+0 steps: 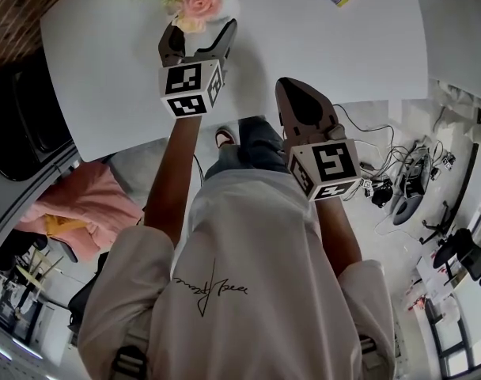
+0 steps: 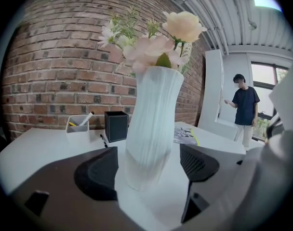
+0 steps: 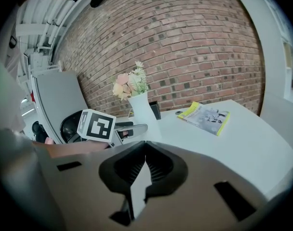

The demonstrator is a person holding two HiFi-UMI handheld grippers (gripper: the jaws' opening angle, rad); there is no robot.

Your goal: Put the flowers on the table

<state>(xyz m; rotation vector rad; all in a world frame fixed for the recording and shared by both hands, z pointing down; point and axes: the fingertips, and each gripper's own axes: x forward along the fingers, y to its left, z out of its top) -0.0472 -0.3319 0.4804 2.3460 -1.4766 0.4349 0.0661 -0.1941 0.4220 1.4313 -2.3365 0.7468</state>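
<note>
Your left gripper point(image 1: 199, 32) straddles the white ribbed ceramic vase point(image 2: 151, 129) of pale pink and cream flowers point(image 2: 158, 44). Its jaws are apart, with a sliver of the white tabletop point(image 2: 31, 150) showing on either side of the vase, so neither pad presses on it. The vase stands upright on its own base on the table, toward the red brick wall point(image 2: 55, 71). The bouquet looks delivered, and the wide stance suits drawing off without tipping it. Your right gripper point(image 1: 293, 89) hangs over the table's near edge with its fingers together on nothing, apparently held clear of the work. Only the left gripper view shows the gaps beside the vase, along with a black square box point(image 2: 116, 125) and a clear pen tray point(image 2: 78, 124) behind it. The right gripper view alone takes in the wider setting, with a yellow-edged booklet point(image 3: 204, 115) lying well apart from the vase.
</note>
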